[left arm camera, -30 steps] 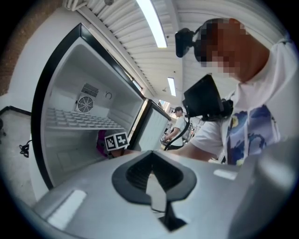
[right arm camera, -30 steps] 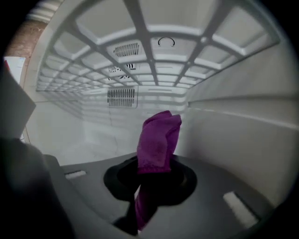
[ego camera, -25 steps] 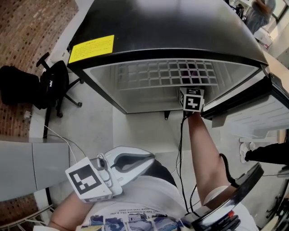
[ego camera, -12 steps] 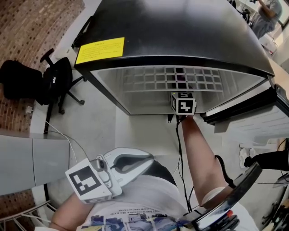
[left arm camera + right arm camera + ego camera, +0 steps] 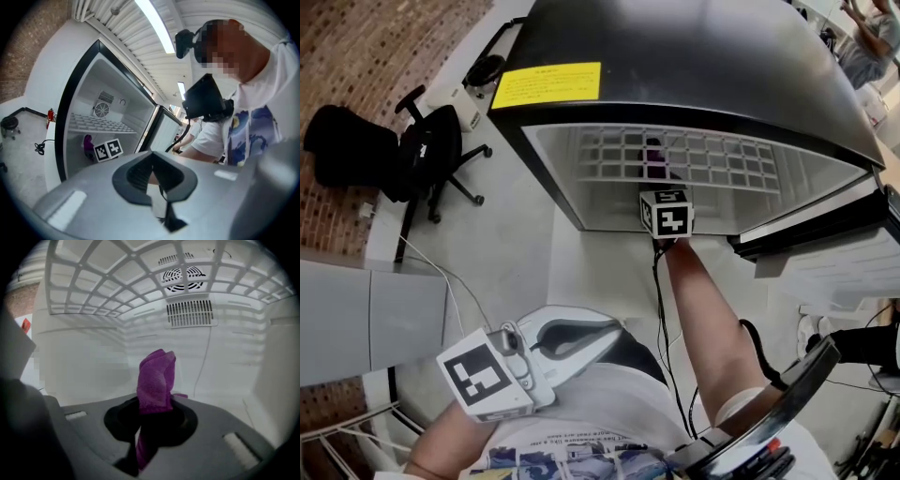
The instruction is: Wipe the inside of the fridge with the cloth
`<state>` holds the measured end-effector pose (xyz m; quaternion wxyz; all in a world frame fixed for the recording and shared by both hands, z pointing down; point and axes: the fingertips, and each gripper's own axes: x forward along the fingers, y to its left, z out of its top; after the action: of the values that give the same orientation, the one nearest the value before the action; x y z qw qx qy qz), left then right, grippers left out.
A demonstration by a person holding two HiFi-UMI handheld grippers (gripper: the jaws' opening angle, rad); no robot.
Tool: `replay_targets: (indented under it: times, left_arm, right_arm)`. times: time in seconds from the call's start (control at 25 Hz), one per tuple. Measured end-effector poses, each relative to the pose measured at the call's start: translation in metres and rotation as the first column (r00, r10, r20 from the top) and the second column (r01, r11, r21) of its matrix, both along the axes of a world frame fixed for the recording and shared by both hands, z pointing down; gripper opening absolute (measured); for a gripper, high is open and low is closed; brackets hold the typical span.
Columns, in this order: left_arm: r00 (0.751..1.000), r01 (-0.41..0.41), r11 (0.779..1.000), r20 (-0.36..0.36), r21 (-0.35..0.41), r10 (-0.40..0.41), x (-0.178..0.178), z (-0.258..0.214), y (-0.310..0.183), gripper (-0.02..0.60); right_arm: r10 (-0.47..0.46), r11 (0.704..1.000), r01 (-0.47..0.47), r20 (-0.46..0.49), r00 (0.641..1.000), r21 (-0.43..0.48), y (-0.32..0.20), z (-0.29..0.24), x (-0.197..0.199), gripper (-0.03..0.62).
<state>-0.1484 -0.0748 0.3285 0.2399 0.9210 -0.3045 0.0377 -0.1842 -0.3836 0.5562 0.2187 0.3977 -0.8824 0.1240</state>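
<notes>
Lengthwise along right gripper (image 5: pixel 151 414), purple cloth (image 5: pixel 157 376)

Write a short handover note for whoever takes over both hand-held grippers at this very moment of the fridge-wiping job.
Right hand-held gripper: shut on the purple cloth, inside the fridge, under the wire shelf, pointing at the back wall.
Left hand-held gripper: shut, empty, held near the person's body outside the fridge.
Done: door open, cloth gripped and inside. How much has been wiped cannot be told.
Left: wipe the back wall, sides and floor, probably the shelf too, then bring the cloth out.
</notes>
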Motion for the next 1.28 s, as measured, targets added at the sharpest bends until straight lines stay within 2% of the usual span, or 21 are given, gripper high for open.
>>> replay_targets:
  times: [0.2,0.32,0.48,0.76,1.0,1.16,1.28]
  left_arm:
    - [1.000,0.024,1.000,0.014,0.000,-0.024,-0.011,0.003,0.009,0.008]
    - [0.999,0.051,0.999,-0.012,-0.002,-0.051,-0.012,-0.004,0.012,0.008]
    - [0.998,0.068,0.998,-0.012,-0.001,-0.068,-0.018,-0.005,0.019,0.008]
    - [0.998,0.058,0.998,0.001,0.008,-0.058,-0.022,-0.001,0.031,0.008]
    - [1.000,0.000,1.000,-0.014,0.012,0.000,-0.014,-0.003,0.039,0.008]
    - [0.998,-0.057,0.998,-0.029,0.017,0.057,0.001,-0.006,0.039,0.008]
    - [0.994,-0.098,0.995,-0.036,0.023,0.099,0.010,-0.007,0.036,0.008]
  right_arm:
    - [-0.048,0.999,0.049,0.027,0.998,-0.013,0.012,-0.002,-0.030,0.052]
    - [-0.075,0.997,0.076,0.047,0.996,-0.023,0.021,-0.003,-0.045,0.052]
    - [-0.112,0.993,0.115,0.086,0.990,-0.031,0.031,-0.007,-0.064,0.052]
    - [-0.106,0.994,0.107,0.125,0.987,-0.005,0.043,-0.023,-0.061,0.052]
    - [-0.020,0.998,0.011,0.162,0.987,0.054,0.039,-0.053,-0.014,0.052]
    - [0.087,0.991,-0.100,0.147,0.985,0.087,0.025,-0.065,0.045,0.052]
    - [0.183,0.974,-0.195,0.112,0.977,0.111,0.014,-0.070,0.095,0.052]
